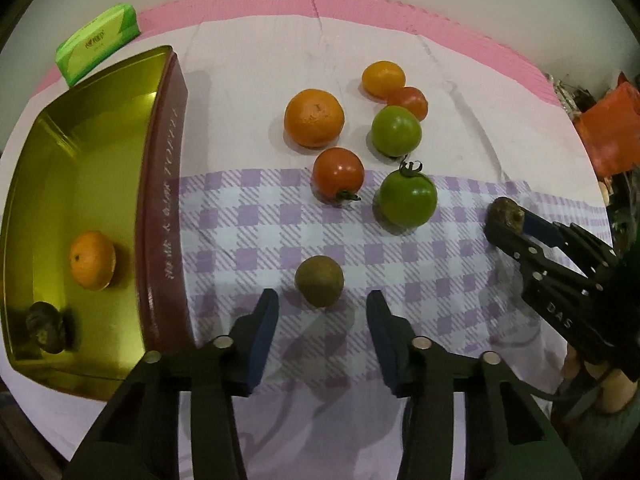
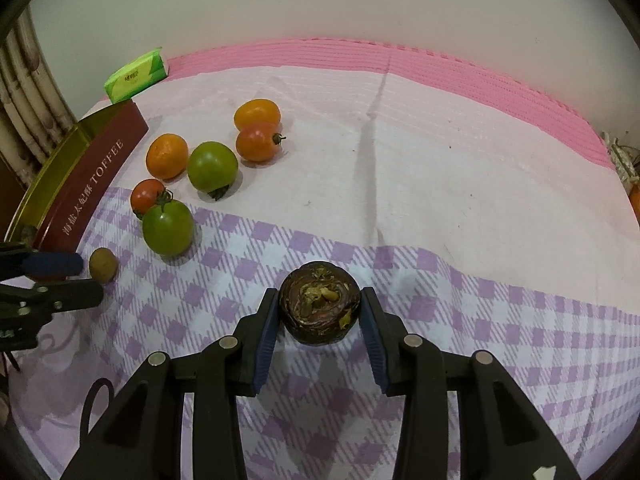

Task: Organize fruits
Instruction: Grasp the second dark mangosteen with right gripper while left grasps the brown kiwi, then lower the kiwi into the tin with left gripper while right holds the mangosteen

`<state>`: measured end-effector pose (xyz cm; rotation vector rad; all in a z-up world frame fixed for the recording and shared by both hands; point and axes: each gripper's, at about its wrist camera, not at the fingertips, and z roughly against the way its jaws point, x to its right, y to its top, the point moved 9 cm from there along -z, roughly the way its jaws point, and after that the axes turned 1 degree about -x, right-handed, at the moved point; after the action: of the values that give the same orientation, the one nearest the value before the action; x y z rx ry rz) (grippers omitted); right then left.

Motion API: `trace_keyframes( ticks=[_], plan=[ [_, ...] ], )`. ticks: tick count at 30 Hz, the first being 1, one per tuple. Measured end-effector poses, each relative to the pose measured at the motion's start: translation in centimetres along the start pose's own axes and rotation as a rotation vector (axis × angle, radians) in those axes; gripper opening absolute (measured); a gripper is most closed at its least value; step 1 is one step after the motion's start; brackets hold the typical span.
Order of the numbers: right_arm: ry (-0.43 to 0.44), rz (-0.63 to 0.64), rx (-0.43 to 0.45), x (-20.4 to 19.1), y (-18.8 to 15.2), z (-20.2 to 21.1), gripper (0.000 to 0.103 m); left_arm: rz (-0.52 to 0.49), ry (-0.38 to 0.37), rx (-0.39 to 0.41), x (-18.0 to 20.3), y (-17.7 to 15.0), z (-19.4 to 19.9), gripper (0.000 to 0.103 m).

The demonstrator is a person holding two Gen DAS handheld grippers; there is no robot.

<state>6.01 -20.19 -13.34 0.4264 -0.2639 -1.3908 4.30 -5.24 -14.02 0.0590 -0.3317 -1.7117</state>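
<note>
My left gripper (image 1: 322, 306) is open, with a small brown-green fruit (image 1: 319, 275) just ahead between the fingertips, resting on the cloth. My right gripper (image 2: 319, 306) is shut on a dark brown water chestnut (image 2: 319, 304); it also shows in the left wrist view (image 1: 505, 213). A gold toffee tin (image 1: 80, 152) at the left holds an orange (image 1: 93, 260) and a dark chestnut (image 1: 46, 326). On the cloth lie a large orange (image 1: 314, 117), a small orange (image 1: 383, 79), two red tomatoes (image 1: 338, 175) (image 1: 408, 102) and two green tomatoes (image 1: 396, 130) (image 1: 407, 198).
A green tissue pack (image 1: 96, 42) lies behind the tin on the pink mat (image 1: 360, 2). The white and purple checked cloth (image 2: 440, 280) covers the surface. Clutter sits at the far right edge (image 1: 612, 128).
</note>
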Motion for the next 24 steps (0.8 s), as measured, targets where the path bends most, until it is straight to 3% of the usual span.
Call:
trace_keyframes(
  ticks=[4,8,12,15,20,24],
  plan=[
    [0.002,-0.001,0.002,0.1,-0.1,0.1,0.039,0.000,-0.007,-0.003,0.2,0.5,-0.6,0.041],
    [0.004,-0.003,0.002,0.1,-0.1,0.1,0.039,-0.005,0.000,0.002,0.1,0.7,-1.0,0.026],
    [0.007,-0.004,0.004,0.1,-0.1,0.1,0.039,-0.005,-0.024,0.020,0.2,1.2,-0.2,0.026],
    [0.006,-0.003,0.005,0.1,-0.1,0.1,0.039,-0.017,-0.019,0.092,-0.1,2.4,2.2,0.026],
    [0.002,0.002,0.005,0.1,-0.1,0.1,0.039,0.022,0.045,0.201,-4.1,4.7,6.4,0.026],
    [-0.008,0.010,0.004,0.0,-0.1,0.1,0.039,0.098,0.140,0.207,-9.9,5.0,7.5,0.026]
  ],
)
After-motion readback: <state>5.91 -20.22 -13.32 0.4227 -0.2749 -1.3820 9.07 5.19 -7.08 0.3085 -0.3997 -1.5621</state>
